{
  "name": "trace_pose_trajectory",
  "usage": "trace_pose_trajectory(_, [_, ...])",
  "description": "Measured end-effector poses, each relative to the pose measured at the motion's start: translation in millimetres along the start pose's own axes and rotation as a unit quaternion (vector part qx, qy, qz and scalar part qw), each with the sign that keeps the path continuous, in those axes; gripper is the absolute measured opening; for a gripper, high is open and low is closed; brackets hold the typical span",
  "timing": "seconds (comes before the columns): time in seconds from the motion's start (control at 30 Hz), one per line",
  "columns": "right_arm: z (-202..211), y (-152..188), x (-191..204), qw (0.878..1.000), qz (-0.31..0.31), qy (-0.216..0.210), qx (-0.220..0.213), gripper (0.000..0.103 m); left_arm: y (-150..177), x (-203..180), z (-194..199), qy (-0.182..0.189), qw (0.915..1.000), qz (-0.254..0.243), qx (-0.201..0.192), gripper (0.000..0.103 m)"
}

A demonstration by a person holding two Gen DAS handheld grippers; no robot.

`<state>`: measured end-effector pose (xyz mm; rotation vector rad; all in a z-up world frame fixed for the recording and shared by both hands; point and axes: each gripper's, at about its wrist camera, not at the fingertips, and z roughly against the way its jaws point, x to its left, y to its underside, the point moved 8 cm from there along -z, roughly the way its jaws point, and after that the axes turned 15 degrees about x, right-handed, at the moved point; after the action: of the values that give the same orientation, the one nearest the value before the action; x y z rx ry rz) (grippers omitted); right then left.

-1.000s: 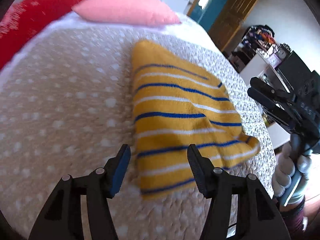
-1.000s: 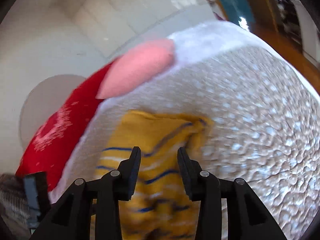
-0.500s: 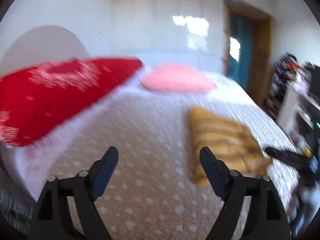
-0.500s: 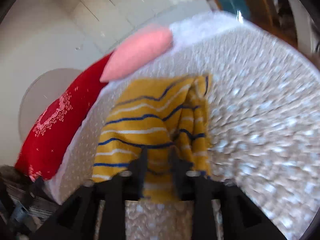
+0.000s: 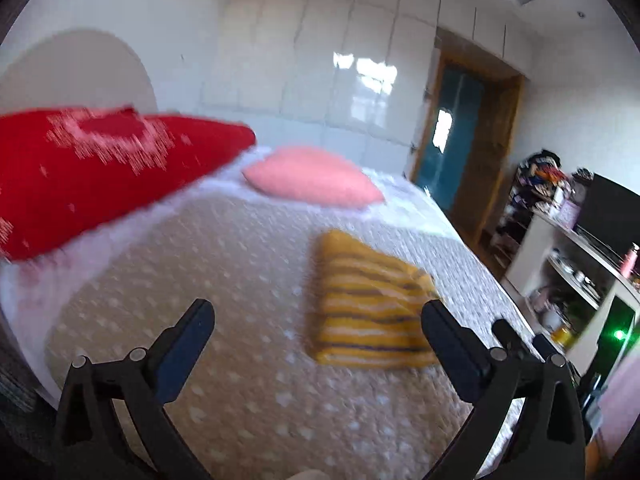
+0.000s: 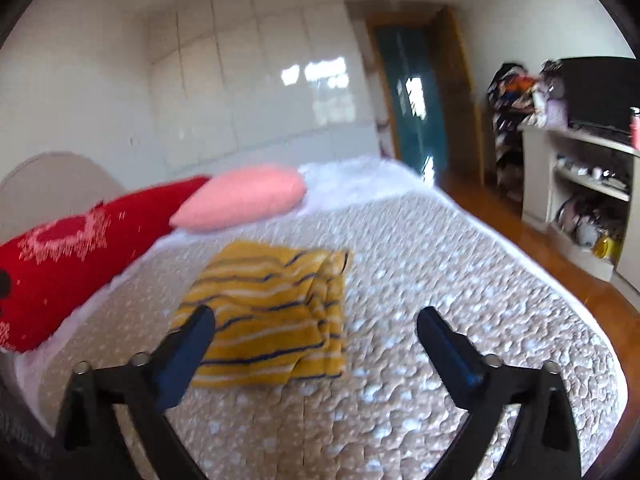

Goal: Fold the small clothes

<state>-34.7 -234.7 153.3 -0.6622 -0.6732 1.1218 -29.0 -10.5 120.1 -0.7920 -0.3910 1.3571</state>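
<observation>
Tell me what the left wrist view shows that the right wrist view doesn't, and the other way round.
Only the left wrist view shows a green light at the right edge. Only the right wrist view shows the wooden floor beside the bed and the garment's rumpled right edge. Both show the folded yellow striped garment lying free on the bed, the pink pillow and the red pillow.

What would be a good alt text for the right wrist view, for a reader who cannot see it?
A folded yellow striped garment lies on a quilted bedspread, just beyond the right gripper, whose jaws are opening with nothing between them. Behind it, a pink pillow and a red pillow lie at the head of the bed.
</observation>
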Motion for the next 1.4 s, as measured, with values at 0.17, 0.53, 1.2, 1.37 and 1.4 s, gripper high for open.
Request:
trace_pose_trajectory(0.17, [1,1,-15,1.0,-0.012,0.015,0.01,0.103,18,-17,-26,-0.012,0.996,-0.056,0.069,0.103])
trace_pose_trajectory(0.53, [-21,20,-21,0.998,-0.016,0.022,0.056,0.103,52,-27,-57,-0.044,0.9855,-0.099,0.13,0.103])
trace_pose_trajectory(1.2, [-60,55,-2,0.989,0.03,0.042,0.142,0.103,75,-9,-88,-0.066,0.9755,-0.077,0.195,0.103])
trace_pose_trajectory(1.37, [-64,60,-5,0.987,0.027,0.044,0.154,0.103,78,-4,-95,-0.065,0.9735,-0.071,0.207,0.103])
trace_pose_trajectory(1.4, [-65,60,-6,0.987,0.026,0.043,0.155,0.103,80,-3,-97,-0.065,0.9728,-0.07,0.211,0.103])
